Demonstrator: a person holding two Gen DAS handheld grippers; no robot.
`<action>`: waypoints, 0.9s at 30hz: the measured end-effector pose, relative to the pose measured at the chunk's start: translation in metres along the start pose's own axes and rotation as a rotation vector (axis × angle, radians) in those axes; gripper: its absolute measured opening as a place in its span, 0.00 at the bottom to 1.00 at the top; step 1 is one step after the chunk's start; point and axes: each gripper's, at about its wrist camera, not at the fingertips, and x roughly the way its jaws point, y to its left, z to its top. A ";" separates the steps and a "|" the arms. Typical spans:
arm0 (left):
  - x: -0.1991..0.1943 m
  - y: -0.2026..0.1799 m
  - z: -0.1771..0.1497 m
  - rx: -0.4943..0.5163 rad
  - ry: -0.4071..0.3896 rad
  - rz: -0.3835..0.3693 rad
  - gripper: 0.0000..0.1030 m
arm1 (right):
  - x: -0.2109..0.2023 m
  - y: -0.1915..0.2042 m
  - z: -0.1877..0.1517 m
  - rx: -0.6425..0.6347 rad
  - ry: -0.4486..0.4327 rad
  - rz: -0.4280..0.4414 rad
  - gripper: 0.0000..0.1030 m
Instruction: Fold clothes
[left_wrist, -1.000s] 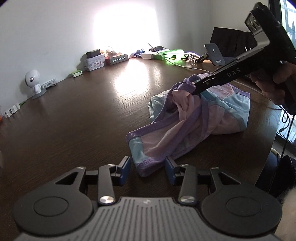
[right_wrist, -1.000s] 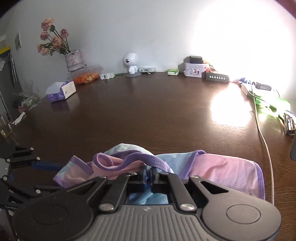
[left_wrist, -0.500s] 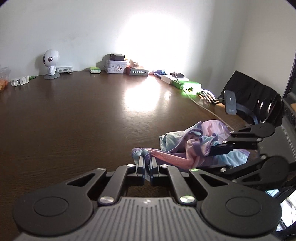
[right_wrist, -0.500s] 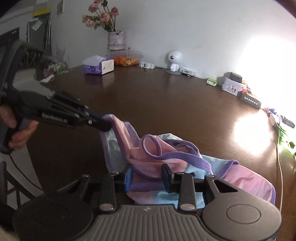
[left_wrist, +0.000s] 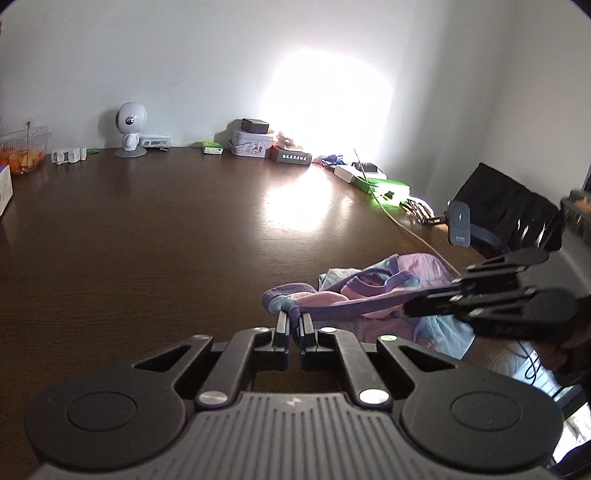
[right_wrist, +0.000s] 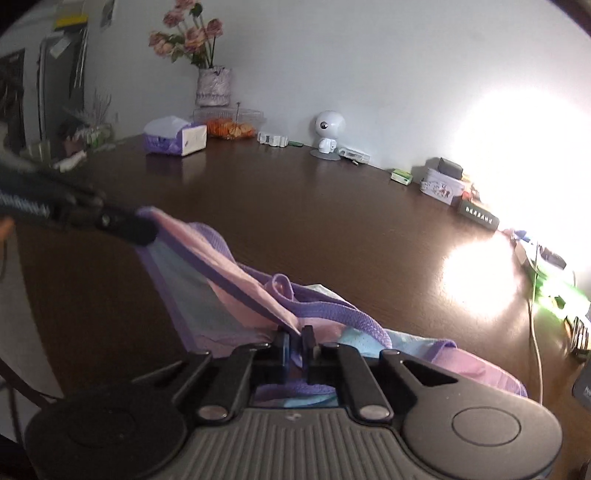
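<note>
Risk first: both grips sit on thin purple trim, so a hard pull apart could slip the hem out of either claw, and the slack middle may bunch into a bad fold. Left claw (left_wrist: 294, 320) is pinched tight on the purple-edged corner of the pink, light-blue and purple mesh garment (left_wrist: 373, 299). Right claw (right_wrist: 294, 339) has just been closing and now clamps another purple band of it. Garment hangs stretched between the two claws, its lower part heaped on the dark wooden tabletop (left_wrist: 147, 240) near the front edge. Long axis runs claw to claw, sloping down toward the heap; which end is the waist cannot be told.
</note>
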 end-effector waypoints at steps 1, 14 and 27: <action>0.001 -0.008 -0.006 0.039 0.003 -0.001 0.06 | -0.017 -0.005 -0.001 0.040 -0.009 0.061 0.04; 0.047 -0.091 -0.057 0.484 -0.031 0.315 0.31 | -0.046 -0.004 -0.005 0.079 -0.043 0.041 0.03; 0.032 -0.043 0.009 0.206 -0.155 0.300 0.02 | 0.007 0.037 -0.029 -0.247 -0.006 -0.314 0.19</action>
